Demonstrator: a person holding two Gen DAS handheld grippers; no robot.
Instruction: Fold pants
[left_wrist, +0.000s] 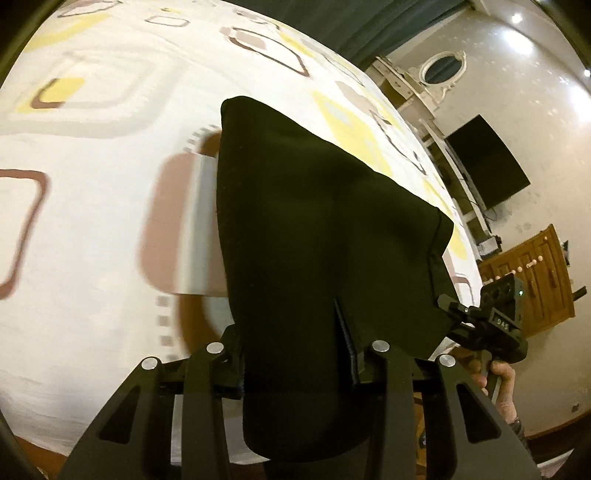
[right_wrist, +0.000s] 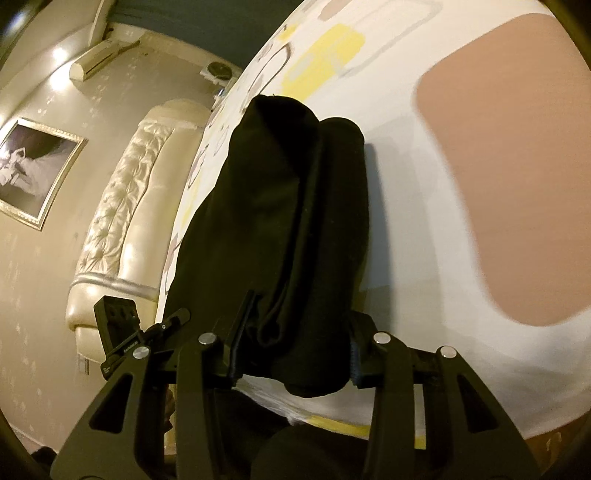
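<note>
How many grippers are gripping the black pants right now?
2. The left gripper clamps one end of the black fabric pants above the patterned white bedsheet; the right gripper clamps the other end.

The right gripper (right_wrist: 295, 354) pinches bunched black pants (right_wrist: 280, 221). They hang over a patterned bedsheet (right_wrist: 406, 192), beside a cream headboard (right_wrist: 122, 221)

We look from two wrist cameras, each just behind its own fingers and tilted down, very near the bed (left_wrist: 92, 221). Our left view faces toward a wall with a dark screen (left_wrist: 487, 162); our right view faces a padded headboard (right_wrist: 122, 206) (the opposite way). Both share the black pants (left_wrist: 314, 229) close up, and each catches the other gripper at its edge.
</note>
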